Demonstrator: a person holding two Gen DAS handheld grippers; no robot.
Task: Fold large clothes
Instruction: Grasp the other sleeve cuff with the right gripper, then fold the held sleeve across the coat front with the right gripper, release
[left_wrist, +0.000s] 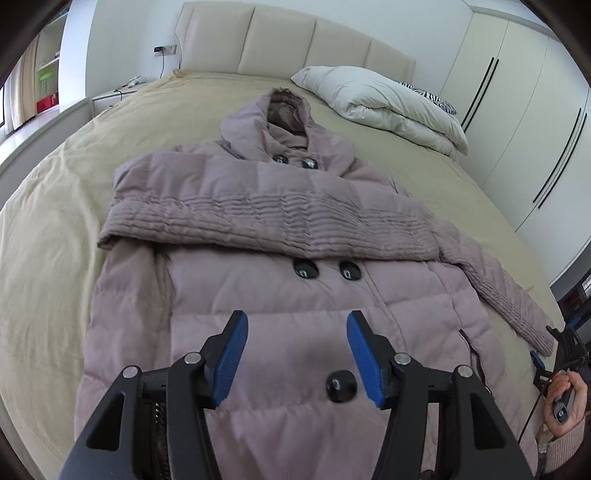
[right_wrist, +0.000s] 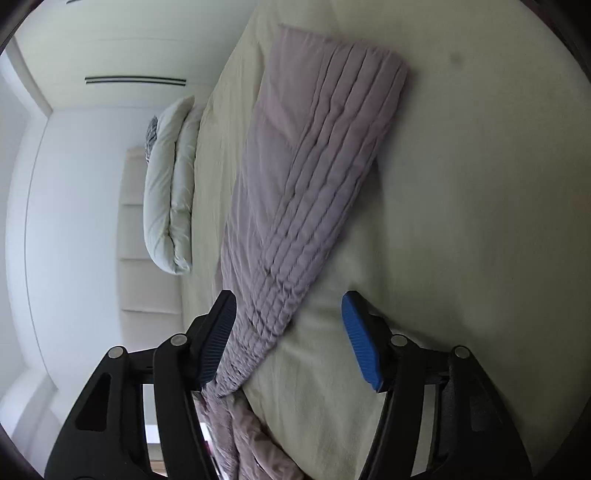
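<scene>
Coat: mauve padded coat (left_wrist: 295, 229) lies face up on the bed (left_wrist: 48, 236), hood away from the left hand-held gripper (left_wrist: 297, 325), one sleeve folded across its chest
Left hand-held gripper: jaws parted and empty, above the coat's lower front, a black button (left_wrist: 340, 385) between them
Right hand-held gripper (right_wrist: 290, 306): jaws parted, gripping nothing; the other sleeve (right_wrist: 314, 177) stretches ahead between them
Pillow (left_wrist: 384, 103): far right, by the headboard

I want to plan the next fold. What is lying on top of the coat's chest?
One sleeve lies folded across the coat, below the top buttons. It hides the chest beneath; any buttons there cannot be seen.
</scene>
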